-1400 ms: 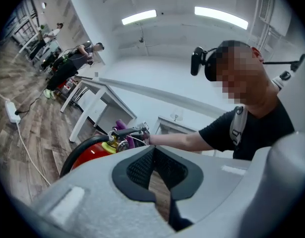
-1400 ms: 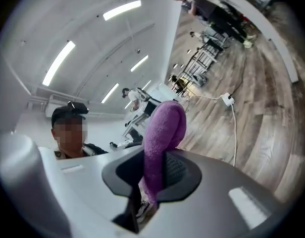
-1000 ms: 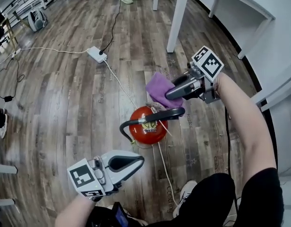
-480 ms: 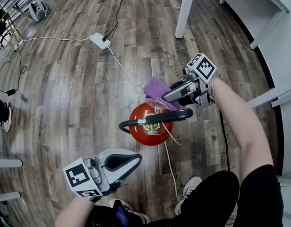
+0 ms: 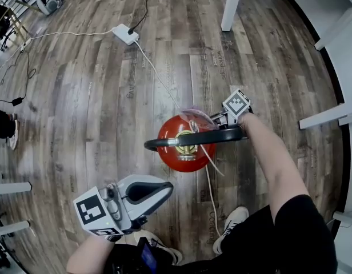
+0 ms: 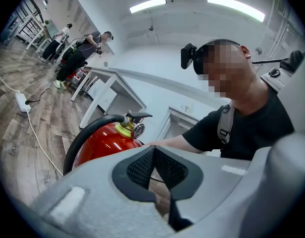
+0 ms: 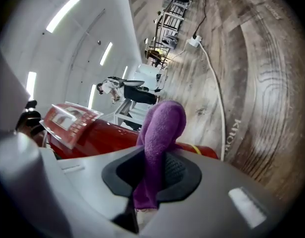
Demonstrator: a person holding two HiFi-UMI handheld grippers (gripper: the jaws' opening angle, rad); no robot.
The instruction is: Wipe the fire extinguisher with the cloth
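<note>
Two grippers are in my hands, and only one carries anything. My right gripper (image 7: 155, 155) pinches the purple terry cloth (image 7: 160, 128) between its black pads; the cloth's free end stands up out of the jaws and looks to lie against the shiny red fire extinguisher (image 5: 184, 150). The extinguisher stands upright on the grey-brown wooden plank floor (image 5: 96, 107), seen from above in the head view, with its black rubber hose (image 5: 193, 138) curving across its top. The right gripper sits at the extinguisher's far right side, just behind that hose.

My left gripper (image 5: 164, 190) hangs nearer to me, apart from the extinguisher. Its jaw tips are pressed together with nothing between them. Its own view shows the red cylinder beyond, with a small gauge and black handle at the top.

A thin white cable (image 5: 156, 73) runs across the floor from a white power strip (image 5: 126, 34) and passes by the extinguisher's base. My white shoe (image 5: 232, 220) is on the floor near it.
</note>
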